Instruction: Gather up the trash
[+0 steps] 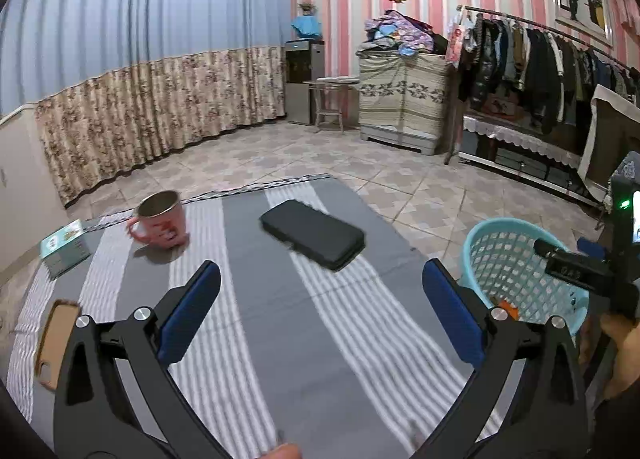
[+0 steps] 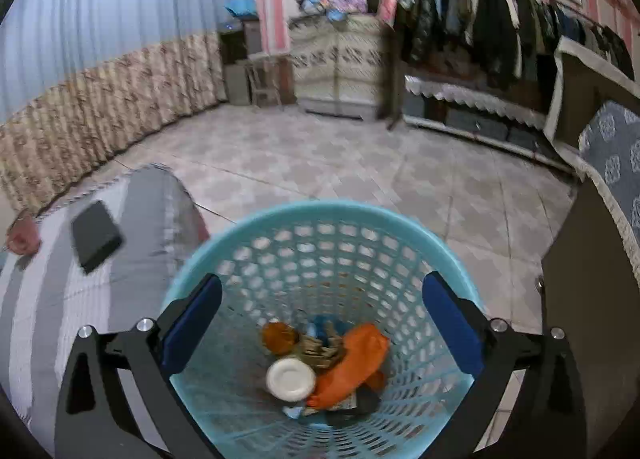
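Left wrist view: the left gripper (image 1: 320, 291) is hovering over a grey-and-white striped cloth (image 1: 256, 323), its blue-padded fingers (image 1: 192, 299) spread wide and holding nothing. A black phone-like slab (image 1: 313, 233) is lying on the cloth ahead of the fingers; a pink mug (image 1: 162, 225) is sitting upright farther left, with a small teal box (image 1: 64, 249) beyond it at the cloth's edge. A brown case (image 1: 54, 343) is lying at the near left, partly hidden by the gripper frame.

Right wrist view: the right gripper (image 2: 322, 321) is pointing down into the mouth of a light-blue lattice basket (image 2: 320, 215), fingers likewise spread wide and empty. The trash is resting on the basket's bottom: an orange wrapper (image 2: 352, 363), a white round lid (image 2: 291, 378), an amber round piece (image 2: 280, 337) and brownish scraps (image 2: 322, 347) (blurred, kind unclear). The basket is standing on the tiled floor (image 2: 360, 163), just beside the cloth.
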A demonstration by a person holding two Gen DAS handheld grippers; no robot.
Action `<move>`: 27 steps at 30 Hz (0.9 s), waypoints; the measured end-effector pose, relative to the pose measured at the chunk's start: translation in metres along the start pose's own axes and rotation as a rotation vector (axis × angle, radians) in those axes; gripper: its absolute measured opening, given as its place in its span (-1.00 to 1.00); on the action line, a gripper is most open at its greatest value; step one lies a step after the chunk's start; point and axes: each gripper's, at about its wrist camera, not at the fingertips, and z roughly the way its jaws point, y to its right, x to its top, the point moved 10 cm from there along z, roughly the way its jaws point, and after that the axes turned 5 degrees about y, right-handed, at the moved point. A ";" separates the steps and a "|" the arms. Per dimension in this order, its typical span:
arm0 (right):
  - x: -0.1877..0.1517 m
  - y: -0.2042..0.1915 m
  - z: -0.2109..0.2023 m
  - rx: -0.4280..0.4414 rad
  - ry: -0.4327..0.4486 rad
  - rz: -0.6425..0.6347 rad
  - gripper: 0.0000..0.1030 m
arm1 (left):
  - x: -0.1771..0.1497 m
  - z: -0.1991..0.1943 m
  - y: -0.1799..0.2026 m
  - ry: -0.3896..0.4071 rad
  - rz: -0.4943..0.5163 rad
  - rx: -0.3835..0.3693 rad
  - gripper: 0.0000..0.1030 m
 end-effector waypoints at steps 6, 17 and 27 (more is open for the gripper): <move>-0.004 -0.049 -0.034 0.116 0.043 -0.034 0.91 | -0.016 -0.030 -0.027 -0.004 0.001 0.049 0.90; -0.064 -0.121 -0.118 0.249 0.096 -0.060 0.91 | -0.045 -0.100 -0.071 0.058 -0.053 0.075 0.90; -0.100 -0.152 -0.147 0.236 0.120 -0.122 0.91 | -0.083 -0.133 -0.106 0.095 -0.066 0.167 0.90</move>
